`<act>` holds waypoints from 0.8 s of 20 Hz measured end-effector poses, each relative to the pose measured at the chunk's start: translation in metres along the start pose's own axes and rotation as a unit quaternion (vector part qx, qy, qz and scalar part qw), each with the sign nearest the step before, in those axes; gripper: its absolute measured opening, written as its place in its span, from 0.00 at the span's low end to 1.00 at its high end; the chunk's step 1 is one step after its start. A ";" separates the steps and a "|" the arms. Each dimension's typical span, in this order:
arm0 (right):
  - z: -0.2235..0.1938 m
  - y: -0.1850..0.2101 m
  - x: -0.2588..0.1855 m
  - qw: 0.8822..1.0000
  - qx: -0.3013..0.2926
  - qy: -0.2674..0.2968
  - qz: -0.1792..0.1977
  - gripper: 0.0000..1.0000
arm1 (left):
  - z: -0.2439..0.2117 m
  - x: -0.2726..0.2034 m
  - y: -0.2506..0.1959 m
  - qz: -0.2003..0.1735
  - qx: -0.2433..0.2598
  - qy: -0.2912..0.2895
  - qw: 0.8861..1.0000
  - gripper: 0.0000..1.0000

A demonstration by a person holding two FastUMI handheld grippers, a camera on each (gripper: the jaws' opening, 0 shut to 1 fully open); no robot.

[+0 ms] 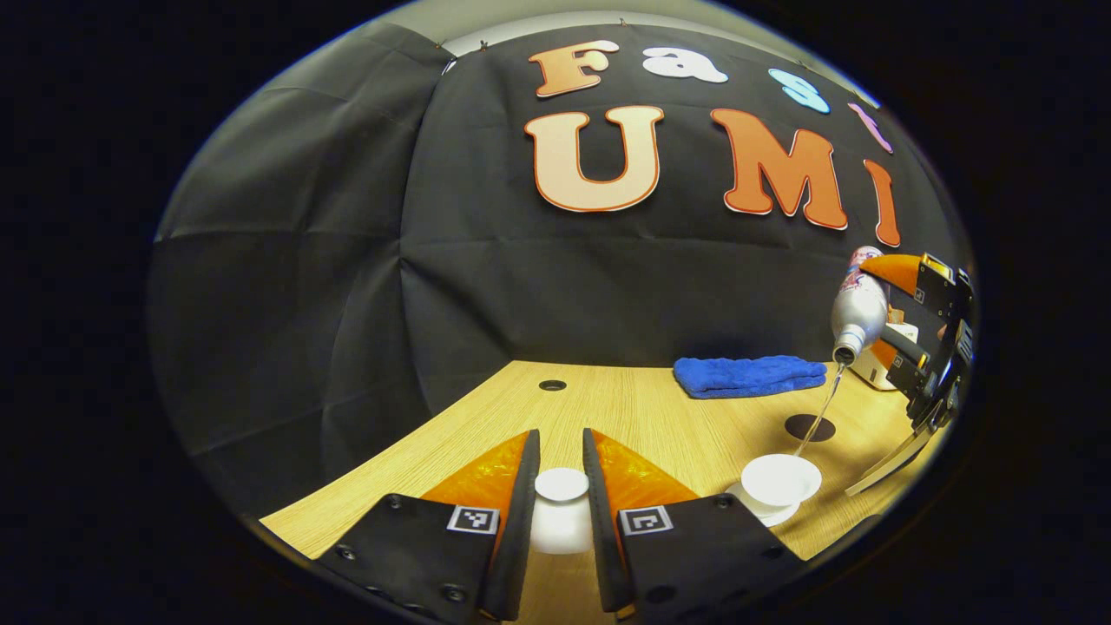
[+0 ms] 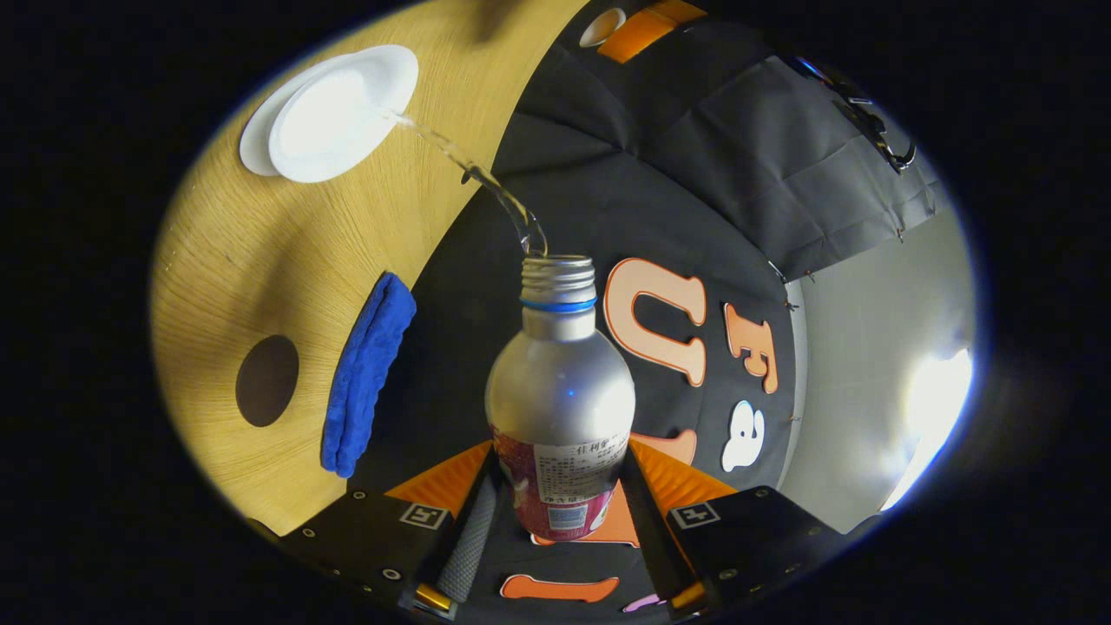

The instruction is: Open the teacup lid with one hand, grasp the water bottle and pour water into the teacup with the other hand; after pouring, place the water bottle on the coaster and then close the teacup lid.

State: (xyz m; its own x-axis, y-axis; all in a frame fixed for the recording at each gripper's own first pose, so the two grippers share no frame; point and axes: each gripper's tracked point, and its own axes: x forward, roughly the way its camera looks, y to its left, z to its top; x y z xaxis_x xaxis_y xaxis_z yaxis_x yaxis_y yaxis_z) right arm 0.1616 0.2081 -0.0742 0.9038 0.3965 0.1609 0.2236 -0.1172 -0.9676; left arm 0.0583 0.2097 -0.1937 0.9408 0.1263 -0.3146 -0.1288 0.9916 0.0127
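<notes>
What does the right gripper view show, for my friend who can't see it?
The right gripper tips a silver water bottle, and a thin stream of water arcs into the open white teacup on the wooden table, near a blue cloth.

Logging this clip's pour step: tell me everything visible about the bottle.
The bottle is silvery metal by its look, with a rounded shoulder, a threaded neck, a blue ring below the thread and a printed red-and-white label round its lower body. Its cap is off. The right gripper holds it by the labelled part, jaws on either side, tipped mouth-down above the table. A thin stream of water runs from its mouth into the white cup.
</notes>
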 end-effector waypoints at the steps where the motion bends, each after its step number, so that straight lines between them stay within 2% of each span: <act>1: -0.001 -0.003 0.001 1.000 -0.004 0.000 -0.005 0.77 | -0.002 0.002 -0.001 0.000 0.001 0.002 1.000 0.34; 2: -0.003 -0.005 0.003 1.000 -0.005 0.000 -0.006 0.77 | -0.003 0.002 0.000 0.002 0.005 0.003 1.000 0.37; 6: 0.001 -0.017 0.007 0.999 -0.030 -0.015 -0.023 0.77 | -0.001 0.002 -0.002 -0.002 0.007 0.000 1.000 0.34; 7: 0.002 -0.018 0.007 0.999 -0.033 -0.019 -0.030 0.78 | -0.002 0.003 -0.002 -0.001 0.008 0.001 1.000 0.37; 10: 0.005 -0.024 0.008 0.997 -0.051 -0.023 -0.054 0.77 | -0.003 0.003 -0.003 -0.002 0.009 0.002 1.000 0.34; 11: 0.006 -0.023 0.008 0.997 -0.055 -0.025 -0.057 0.77 | -0.004 0.004 -0.005 -0.003 0.010 0.004 1.000 0.37; 16: 0.021 -0.021 0.005 0.993 -0.070 -0.050 -0.075 0.78 | -0.007 0.005 -0.005 -0.003 0.010 0.007 1.000 0.37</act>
State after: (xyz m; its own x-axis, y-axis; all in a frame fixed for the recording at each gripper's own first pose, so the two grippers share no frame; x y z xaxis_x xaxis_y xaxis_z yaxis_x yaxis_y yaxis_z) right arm 0.1533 0.2320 -0.0568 0.8171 0.5073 0.2738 0.4074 -0.1721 -0.8969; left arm 0.0616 0.2052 -0.2020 0.9371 0.1200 -0.3277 -0.1166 0.9927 0.0299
